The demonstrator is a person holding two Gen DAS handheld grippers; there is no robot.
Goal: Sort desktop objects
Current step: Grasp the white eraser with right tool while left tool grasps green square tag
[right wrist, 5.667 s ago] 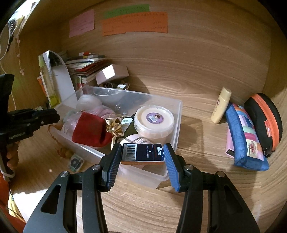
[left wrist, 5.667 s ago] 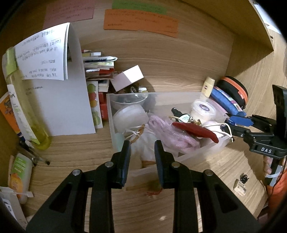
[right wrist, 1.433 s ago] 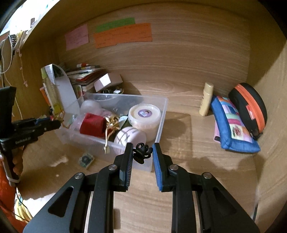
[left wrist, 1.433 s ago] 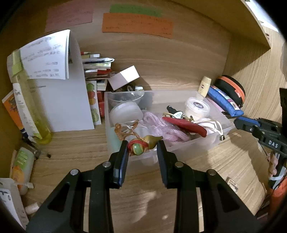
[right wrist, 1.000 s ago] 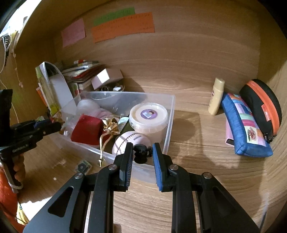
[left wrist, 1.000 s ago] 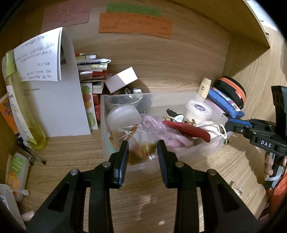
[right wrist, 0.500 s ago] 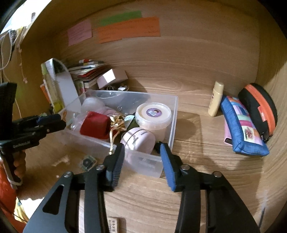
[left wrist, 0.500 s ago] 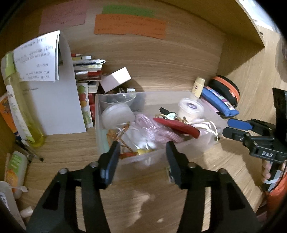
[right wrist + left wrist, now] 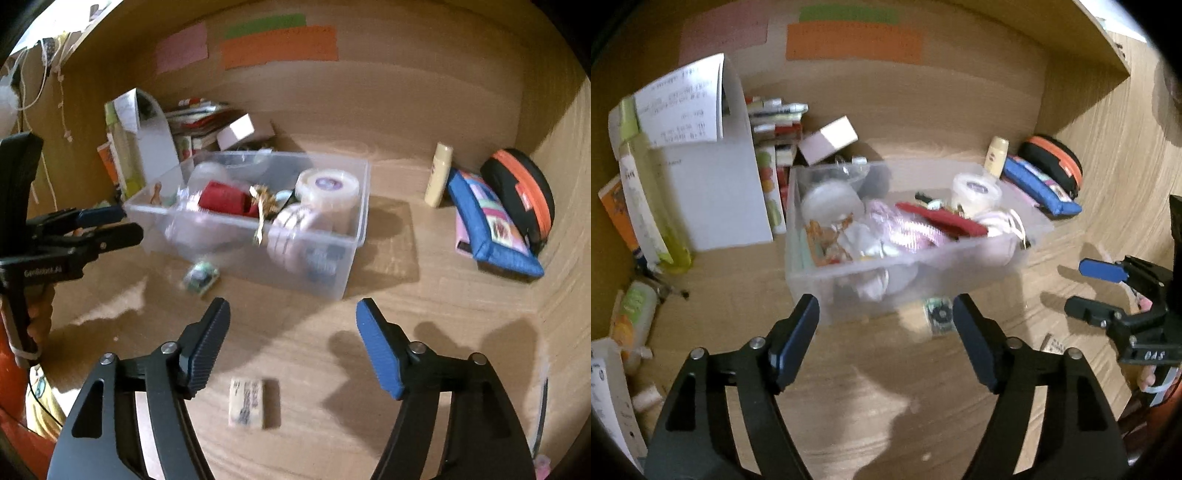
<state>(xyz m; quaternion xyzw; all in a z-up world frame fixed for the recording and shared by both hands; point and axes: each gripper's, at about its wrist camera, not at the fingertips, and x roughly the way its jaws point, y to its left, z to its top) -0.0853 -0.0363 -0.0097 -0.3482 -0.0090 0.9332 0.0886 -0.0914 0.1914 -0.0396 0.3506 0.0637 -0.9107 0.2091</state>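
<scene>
The right hand-held gripper (image 9: 291, 343) hung over the wooden tabletop (image 9: 424, 314) with its jaws opening and nothing between them. Just below it lay a small eraser (image 9: 246, 403), and ahead stood a clear plastic box (image 9: 343, 266) full of small things. The left hand-held gripper (image 9: 123, 224) was at the box's left end.

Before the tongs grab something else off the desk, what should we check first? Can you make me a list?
1. Left tongs empty: ok, jaws opening, nothing between them.
2. Right tongs empty: ok, jaws opening, nothing between them.
3. Clear box upright on the desk: ok.
4. Room left in the box: not ok, it looks crowded.
5. Loose things still outside: not ok, an eraser and a small green packet lie on the desk.
6. Packet's exact shape for gripping: cannot tell, blurred.
</scene>
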